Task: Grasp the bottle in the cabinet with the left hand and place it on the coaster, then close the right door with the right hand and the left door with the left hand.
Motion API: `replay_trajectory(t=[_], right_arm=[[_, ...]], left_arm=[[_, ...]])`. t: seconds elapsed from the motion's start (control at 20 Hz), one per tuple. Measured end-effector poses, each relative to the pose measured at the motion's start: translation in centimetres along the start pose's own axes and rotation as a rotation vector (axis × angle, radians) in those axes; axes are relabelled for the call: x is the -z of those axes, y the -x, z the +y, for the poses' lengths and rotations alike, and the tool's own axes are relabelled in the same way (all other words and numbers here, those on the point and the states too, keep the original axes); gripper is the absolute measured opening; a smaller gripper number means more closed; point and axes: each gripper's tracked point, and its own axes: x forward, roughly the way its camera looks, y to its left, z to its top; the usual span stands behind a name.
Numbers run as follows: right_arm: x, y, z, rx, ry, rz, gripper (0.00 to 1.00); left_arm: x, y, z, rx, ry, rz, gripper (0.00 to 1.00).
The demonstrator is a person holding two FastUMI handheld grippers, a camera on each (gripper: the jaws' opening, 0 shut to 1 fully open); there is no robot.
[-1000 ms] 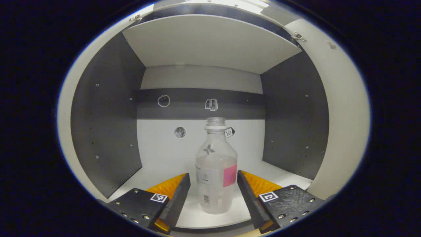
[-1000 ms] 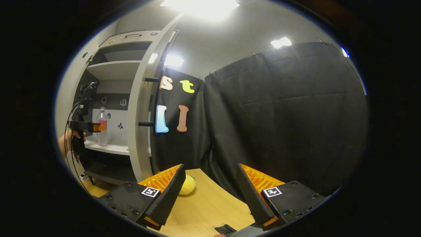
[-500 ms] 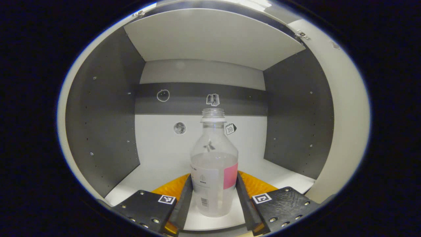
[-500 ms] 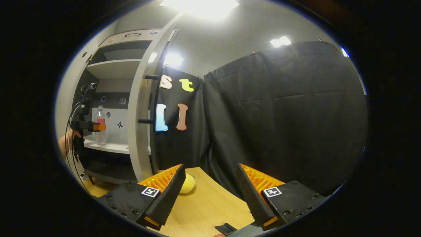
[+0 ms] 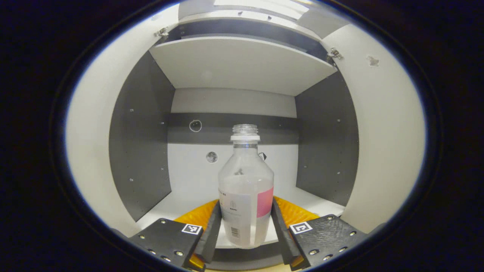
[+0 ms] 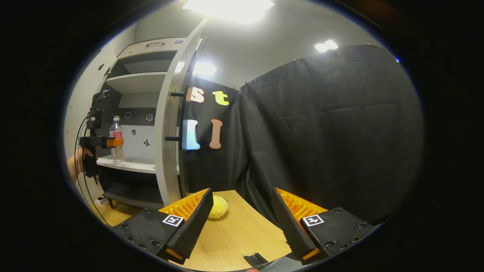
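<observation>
Lifted since earlier: one bottle (image 5: 245, 192), clamped in left tool (image 5: 245, 226); right tool (image 6: 240, 215) wide, empty.

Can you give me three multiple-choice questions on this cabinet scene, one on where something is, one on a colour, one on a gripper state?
1. Where is the bottle?
A. on the table
B. at the cabinet shelf, between the left gripper fingers
C. on the top shelf

2. What colour is the patch on the bottle's label?
A. pink
B. green
C. blue

3. How is the right gripper?
A. shut on the bottle
B. shut on a door handle
C. open above the table

Answers: 1 B, both fingers press its sides; 2 A, the left gripper view shows pink; 3 C, its fingers stand apart, holding nothing.
</observation>
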Motion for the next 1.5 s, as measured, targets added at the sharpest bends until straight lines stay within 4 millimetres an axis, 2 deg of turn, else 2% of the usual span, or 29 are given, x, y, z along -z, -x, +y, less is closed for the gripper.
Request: replay_trajectory(t=[0.3, 0.8, 1.1, 1.25, 1.5], right_arm=[[0.3, 1.7, -1.3, -0.053, 0.001, 0.006, 0.98], [1.1, 5.4, -2.3, -0.139, 0.019, 0.01, 0.98], [2.0, 7.5, -2.6, -0.182, 0.032, 0.017, 0.98], [2.8, 8.3, -2.8, -0.196, 0.04, 0.027, 0.99], [3.2, 8.9, -3.1, -0.211, 0.041, 0.038, 0.98]], left_arm=[[0.6, 4.9, -1.5, -0.007, -0.019, -0.005, 0.69], [3.9, 12.9, -2.9, -0.008, 0.024, 0.01, 0.69], [7.1, 16.9, -3.3, -0.018, 0.041, 0.034, 0.69], [9.4, 18.7, -3.9, -0.013, 0.04, 0.051, 0.69], [13.2, 20.4, -5.0, -0.004, 0.04, 0.084, 0.69]])
